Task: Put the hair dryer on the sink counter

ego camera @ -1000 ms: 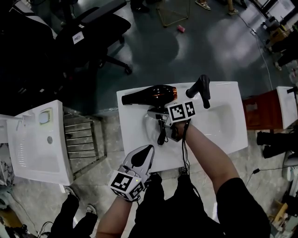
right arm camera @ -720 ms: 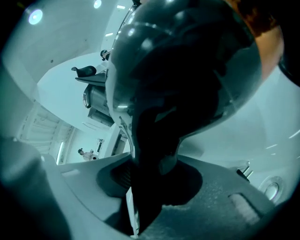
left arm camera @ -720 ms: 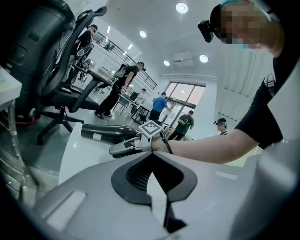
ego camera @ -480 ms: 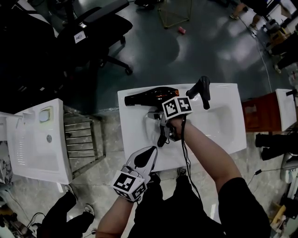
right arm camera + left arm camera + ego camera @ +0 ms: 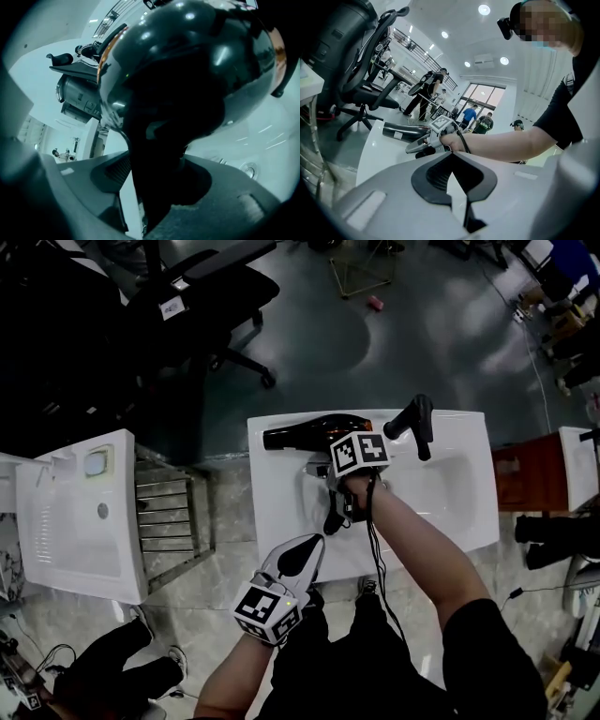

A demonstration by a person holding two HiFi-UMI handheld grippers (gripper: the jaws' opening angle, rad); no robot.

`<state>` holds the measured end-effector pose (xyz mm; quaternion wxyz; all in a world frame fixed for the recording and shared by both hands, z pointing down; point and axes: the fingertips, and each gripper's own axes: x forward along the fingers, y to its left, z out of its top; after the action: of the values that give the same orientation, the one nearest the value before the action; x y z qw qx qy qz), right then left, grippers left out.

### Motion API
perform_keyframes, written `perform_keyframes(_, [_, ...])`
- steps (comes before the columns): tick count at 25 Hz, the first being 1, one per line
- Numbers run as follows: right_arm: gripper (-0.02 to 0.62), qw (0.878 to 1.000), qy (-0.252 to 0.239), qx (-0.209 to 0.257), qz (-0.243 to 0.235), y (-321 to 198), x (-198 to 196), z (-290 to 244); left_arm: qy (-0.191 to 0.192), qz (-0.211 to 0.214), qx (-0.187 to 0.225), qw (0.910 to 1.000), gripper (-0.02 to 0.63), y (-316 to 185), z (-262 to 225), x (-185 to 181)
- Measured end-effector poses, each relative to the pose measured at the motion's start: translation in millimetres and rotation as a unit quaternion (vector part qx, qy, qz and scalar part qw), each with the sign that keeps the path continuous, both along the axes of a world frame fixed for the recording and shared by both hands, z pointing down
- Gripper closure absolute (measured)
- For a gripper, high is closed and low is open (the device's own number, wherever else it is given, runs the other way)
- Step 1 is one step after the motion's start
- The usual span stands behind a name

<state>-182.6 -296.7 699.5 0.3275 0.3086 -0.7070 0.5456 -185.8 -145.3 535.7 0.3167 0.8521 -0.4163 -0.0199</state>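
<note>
The black hair dryer (image 5: 309, 435) lies along the back left of the white sink counter (image 5: 281, 512), its nozzle pointing left. My right gripper (image 5: 321, 468) reaches over its handle, and the cord trails toward me. In the right gripper view the dryer's glossy body (image 5: 187, 61) fills the frame. Its handle stands between the jaws, which are opening, and a gap shows at the left pad. My left gripper (image 5: 309, 547) hovers at the counter's front edge, shut and empty, and looks toward the dryer (image 5: 401, 132).
A black faucet (image 5: 412, 423) stands at the back of the basin (image 5: 441, 488), right of the dryer. A second white sink (image 5: 75, 521) and a metal rack (image 5: 169, 517) stand to the left. An office chair (image 5: 202, 296) is behind. People stand in the background.
The dryer has come down to lie flatter on the counter, its orange ring now hidden behind the right gripper's marker cube. The left gripper has hardly moved.
</note>
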Motion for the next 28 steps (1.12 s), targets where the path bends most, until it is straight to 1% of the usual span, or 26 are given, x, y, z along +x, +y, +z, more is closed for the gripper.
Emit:
perform_keyframes(2, [0.320,1.000,0.012,0.008,0.004,0.1,-0.2,0.6,-0.002,0.003,-0.003,1.0000,0.603,1.6,2.2,1.1])
perform_keyframes(4, [0.313,0.999,0.027,0.020,0.010,-0.5,1.5,1.1,-0.002,0.008,-0.005,1.0000,0.603,3.3,3.6,4.1])
perform_keyframes(8, [0.308,0.997,0.035,0.034,0.065,-7.1,11.9,-2.6,0.003,0.011,-0.005,0.9999,0.603,4.2,3.0,10.6])
perform_keyframes(10, [0.308,0.995,0.040,0.037,0.080,-7.8,16.6,-4.1,0.004,0.012,-0.005,0.9999,0.603,5.6,2.4,13.4])
perform_keyframes(13, [0.304,0.994,0.055,0.054,0.074,-8.0,20.6,-6.8,0.005,0.012,-0.003,0.9999,0.603,5.5,1.4,13.4])
perform_keyframes(15, [0.304,0.993,0.056,0.058,0.081,-10.5,25.2,-7.7,0.005,0.010,-0.003,0.9999,0.603,4.7,0.8,12.9])
perform_keyframes(18, [0.305,0.993,0.046,0.055,0.093,-12.1,31.2,-9.2,0.005,0.008,-0.002,1.0000,0.603,4.7,-0.6,14.6])
perform_keyframes(25, [0.304,0.994,0.028,0.060,0.092,-4.8,34.8,-15.4,-0.004,0.007,-0.002,1.0000,0.603,5.9,0.2,17.2])
perform_keyframes(28, [0.304,0.993,0.021,0.072,0.093,1.4,42.1,-24.5,-0.010,0.003,-0.002,0.9999,0.603,4.4,0.0,16.1])
